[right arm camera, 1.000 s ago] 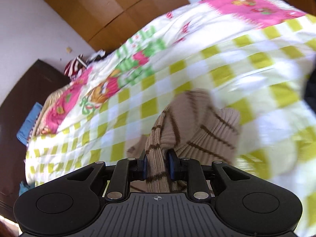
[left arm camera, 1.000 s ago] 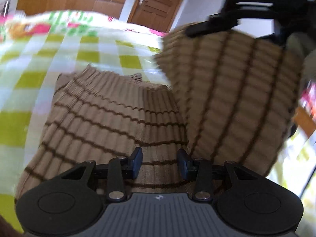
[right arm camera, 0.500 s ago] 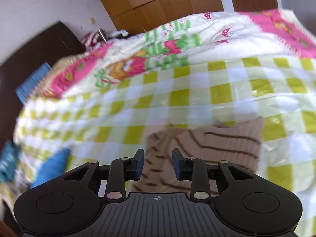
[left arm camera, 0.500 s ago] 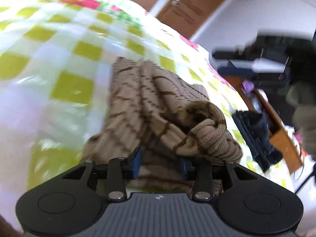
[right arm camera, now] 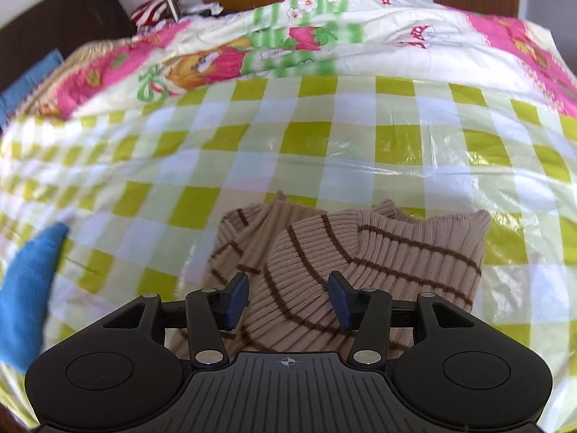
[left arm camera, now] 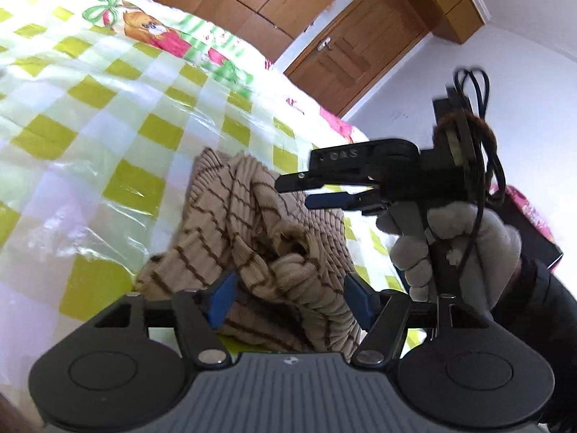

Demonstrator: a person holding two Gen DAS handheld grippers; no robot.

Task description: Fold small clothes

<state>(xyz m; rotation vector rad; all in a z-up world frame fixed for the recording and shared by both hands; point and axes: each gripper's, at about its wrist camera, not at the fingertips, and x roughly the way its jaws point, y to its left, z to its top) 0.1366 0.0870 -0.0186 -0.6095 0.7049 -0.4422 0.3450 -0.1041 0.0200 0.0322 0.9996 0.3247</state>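
Note:
A small beige ribbed sweater with brown stripes (left arm camera: pixel 259 238) lies bunched on the green-checked sheet (left arm camera: pixel 108 115). My left gripper (left arm camera: pixel 288 303) is open, its blue pads on either side of a rumpled fold, low over the sweater. The right gripper shows in the left wrist view (left arm camera: pixel 310 191), held by a gloved hand above the sweater's right side. In the right wrist view the sweater (right arm camera: pixel 360 259) lies folded over itself, and my right gripper (right arm camera: pixel 288 297) is open just above it, holding nothing.
The bed carries a pink and green cartoon quilt (right arm camera: pixel 288 36) at the far side. A blue cloth (right arm camera: pixel 25 288) lies at the left. A dark headboard (right arm camera: pixel 54 25) stands at the far left. Wooden wardrobe doors (left arm camera: pixel 360 47) stand behind the bed.
My right gripper let go of the sweater, opened and drew back above it. My left gripper opened wider, and the lifted sweater part dropped onto the bed in a bunch.

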